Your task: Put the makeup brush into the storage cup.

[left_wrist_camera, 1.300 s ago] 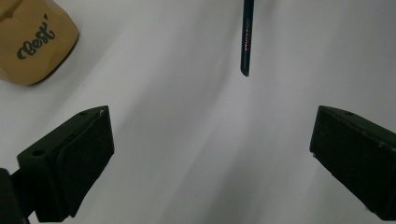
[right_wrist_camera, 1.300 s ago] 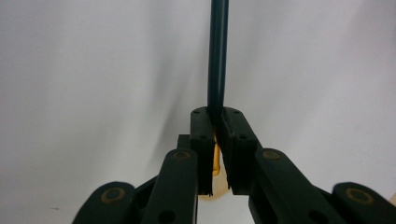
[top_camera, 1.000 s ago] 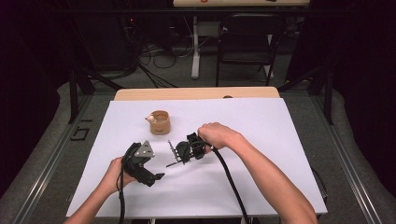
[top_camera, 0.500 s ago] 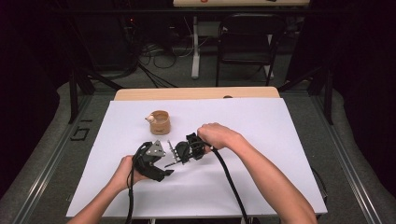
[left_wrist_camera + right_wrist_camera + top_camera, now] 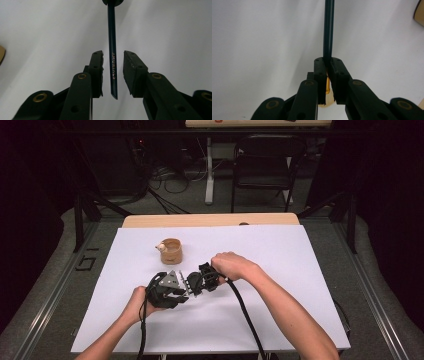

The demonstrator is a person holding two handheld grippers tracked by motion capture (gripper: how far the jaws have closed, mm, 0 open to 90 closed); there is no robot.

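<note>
A white table (image 5: 300, 285) carries the scene, a small brown cup (image 5: 171, 251) standing well behind the two hands. The right gripper (image 5: 192, 282) is clamped tight on one end of a thin dark pencil (image 5: 112, 57), holding it just above the tabletop and pointing it at the left gripper (image 5: 181, 292). The left gripper's jaws have just been closing; the pencil's free end sits between them, a narrow gap showing on either side, its pads not yet touching.
</note>
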